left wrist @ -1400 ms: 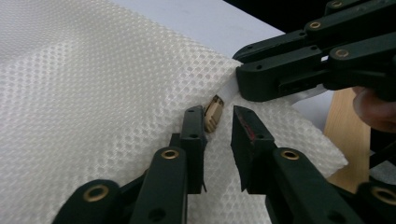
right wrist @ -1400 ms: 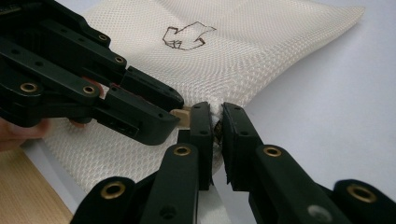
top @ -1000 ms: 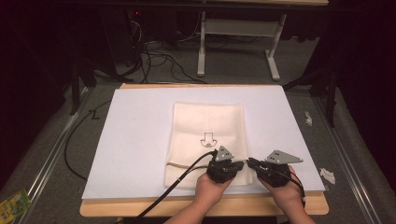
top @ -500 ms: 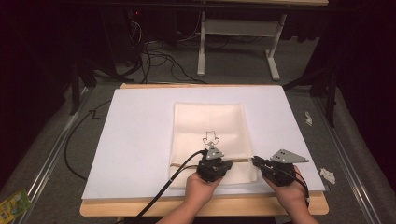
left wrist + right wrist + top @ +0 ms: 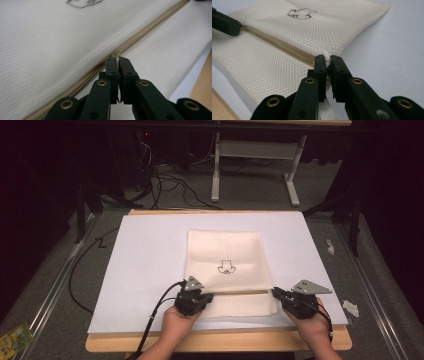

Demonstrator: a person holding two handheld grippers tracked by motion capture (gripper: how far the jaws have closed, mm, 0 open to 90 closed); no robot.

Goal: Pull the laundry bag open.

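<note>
Near the table's (image 5: 125, 345) front edge, the mesh bag's (image 5: 225, 251) zipper pull (image 5: 117, 54), apparently, is clamped by the closed left gripper (image 5: 204, 297); its corner is pinched by the closed right gripper (image 5: 275, 292).

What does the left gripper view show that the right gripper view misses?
Left gripper view: the left gripper shut on the zipper pull, with a strip of wooden table edge at the right. Right gripper view: the right gripper shut on the bag's corner, and the other gripper far off at the zipper. Both share the cream mesh bag, its tan zipper and the small printed drawing.
</note>
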